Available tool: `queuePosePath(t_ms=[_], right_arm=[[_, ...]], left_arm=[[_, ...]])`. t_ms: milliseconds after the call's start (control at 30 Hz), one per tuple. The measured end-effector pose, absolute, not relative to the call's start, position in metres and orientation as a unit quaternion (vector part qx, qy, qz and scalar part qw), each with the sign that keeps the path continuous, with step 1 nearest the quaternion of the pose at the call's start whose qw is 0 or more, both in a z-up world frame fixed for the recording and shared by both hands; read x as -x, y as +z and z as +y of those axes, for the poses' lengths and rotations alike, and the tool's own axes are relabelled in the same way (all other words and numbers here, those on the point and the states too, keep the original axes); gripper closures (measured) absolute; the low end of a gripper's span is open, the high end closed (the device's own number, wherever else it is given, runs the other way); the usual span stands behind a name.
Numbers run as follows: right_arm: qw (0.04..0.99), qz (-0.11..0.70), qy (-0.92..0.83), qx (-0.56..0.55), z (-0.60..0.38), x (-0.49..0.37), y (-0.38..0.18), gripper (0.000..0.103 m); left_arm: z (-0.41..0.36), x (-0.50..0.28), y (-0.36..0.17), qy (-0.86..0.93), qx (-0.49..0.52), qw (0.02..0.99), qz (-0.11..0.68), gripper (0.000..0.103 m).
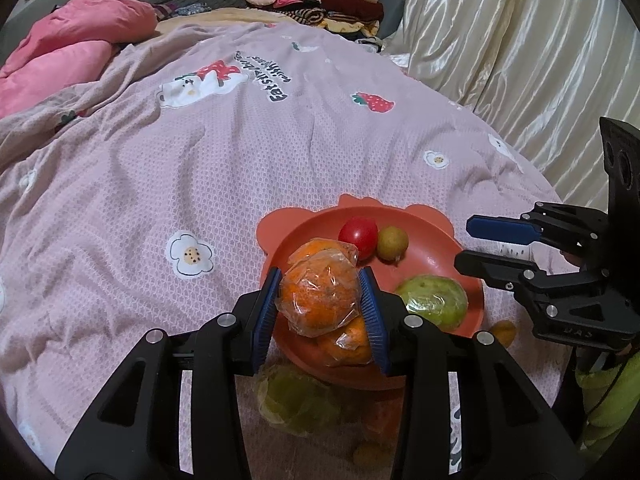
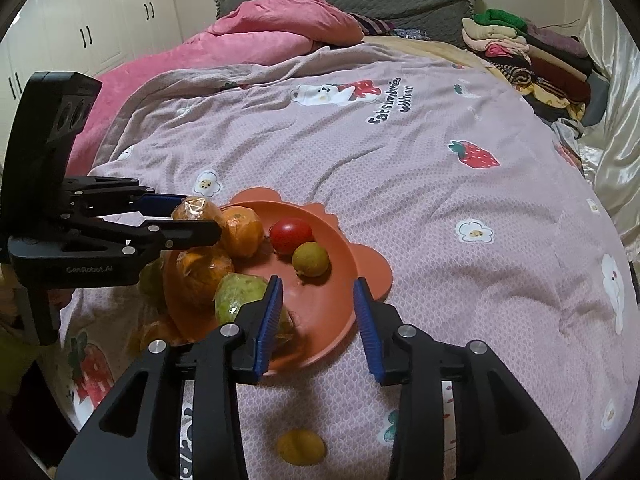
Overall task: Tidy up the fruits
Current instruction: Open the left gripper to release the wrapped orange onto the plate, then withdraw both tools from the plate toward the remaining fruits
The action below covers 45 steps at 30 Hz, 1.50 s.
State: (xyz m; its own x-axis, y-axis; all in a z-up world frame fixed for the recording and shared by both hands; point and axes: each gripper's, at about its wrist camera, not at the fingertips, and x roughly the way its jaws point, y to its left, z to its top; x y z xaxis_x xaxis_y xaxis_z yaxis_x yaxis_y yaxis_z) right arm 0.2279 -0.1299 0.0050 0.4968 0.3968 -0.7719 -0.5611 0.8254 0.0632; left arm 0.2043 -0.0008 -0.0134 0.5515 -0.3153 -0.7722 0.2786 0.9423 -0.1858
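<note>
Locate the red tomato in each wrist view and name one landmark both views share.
Left wrist view: red tomato lies right of centre, at the far side of the orange plate, beside a small yellow-green fruit.
Right wrist view: left of centre, tomato on the same plate.
Shared landmark: strawberry print on the bedspread.

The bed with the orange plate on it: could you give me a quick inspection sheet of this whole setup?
Surface: pink bedspread printed with strawberries and flowers.
Job's things: orange plate holding a red tomato, a small brownish fruit, a wrapped green fruit and wrapped oranges.
Clutter: a small yellow fruit lies on the bedspread off the plate; more fruit near the plate's edge, blurred.
Grippers: left gripper clamps a wrapped orange above the plate; right gripper is open over the plate, empty.
Cables: nothing seen.
Surroundings: pink duvet, folded clothes stack, white wardrobe.
</note>
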Motion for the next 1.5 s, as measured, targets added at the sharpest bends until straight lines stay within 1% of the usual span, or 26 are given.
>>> queuePosePath(t_ms=[100, 200, 400, 433, 467, 733, 833, 1033, 1200, 1300, 1400, 1500], right_arm=[[0.86, 0.417, 0.278, 0.097, -0.131, -0.227, 0.005, 0.062], [0.861, 0.416, 0.278, 0.096, -0.132, -0.226, 0.005, 0.061], [0.863, 0.413, 0.277, 0.096, -0.133, -0.224, 0.007, 0.057], [0.863, 0.412, 0.277, 0.096, -0.133, -0.224, 0.007, 0.057], [0.863, 0.411, 0.277, 0.096, -0.133, -0.224, 0.008, 0.056], [0.866, 0.409, 0.273, 0.091, -0.136, -0.22, 0.011, 0.052], [0.868, 0.406, 0.272, 0.09, -0.137, -0.218, 0.013, 0.048], [0.871, 0.401, 0.269, 0.083, -0.14, -0.214, 0.018, 0.042], [0.874, 0.398, 0.267, 0.077, -0.142, -0.209, 0.021, 0.035], [0.876, 0.396, 0.266, 0.075, -0.143, -0.207, 0.022, 0.034], [0.878, 0.393, 0.262, 0.073, -0.144, -0.205, 0.024, 0.029], [0.88, 0.389, 0.262, 0.071, -0.144, -0.202, 0.027, 0.027]], left_arm=[[0.0, -0.205, -0.015, -0.164, 0.021, 0.881, 0.444, 0.072], [0.002, -0.206, -0.015, -0.161, 0.023, 0.88, 0.445, 0.071], [0.005, -0.206, -0.014, -0.158, 0.026, 0.881, 0.445, 0.07], [0.005, -0.206, -0.014, -0.157, 0.026, 0.881, 0.445, 0.069], [0.006, -0.206, -0.013, -0.156, 0.027, 0.882, 0.444, 0.065], [0.008, -0.204, -0.006, -0.153, 0.028, 0.885, 0.439, 0.064], [0.01, -0.202, -0.002, -0.151, 0.03, 0.887, 0.436, 0.058], [0.011, -0.199, 0.005, -0.149, 0.03, 0.888, 0.434, 0.056], [0.012, -0.194, 0.013, -0.148, 0.03, 0.891, 0.428, 0.049], [0.012, -0.19, 0.019, -0.14, 0.024, 0.895, 0.423, 0.044], [0.014, -0.187, 0.023, -0.135, 0.026, 0.897, 0.42, 0.038], [0.016, -0.183, 0.027, -0.127, 0.022, 0.9, 0.415, 0.033]])
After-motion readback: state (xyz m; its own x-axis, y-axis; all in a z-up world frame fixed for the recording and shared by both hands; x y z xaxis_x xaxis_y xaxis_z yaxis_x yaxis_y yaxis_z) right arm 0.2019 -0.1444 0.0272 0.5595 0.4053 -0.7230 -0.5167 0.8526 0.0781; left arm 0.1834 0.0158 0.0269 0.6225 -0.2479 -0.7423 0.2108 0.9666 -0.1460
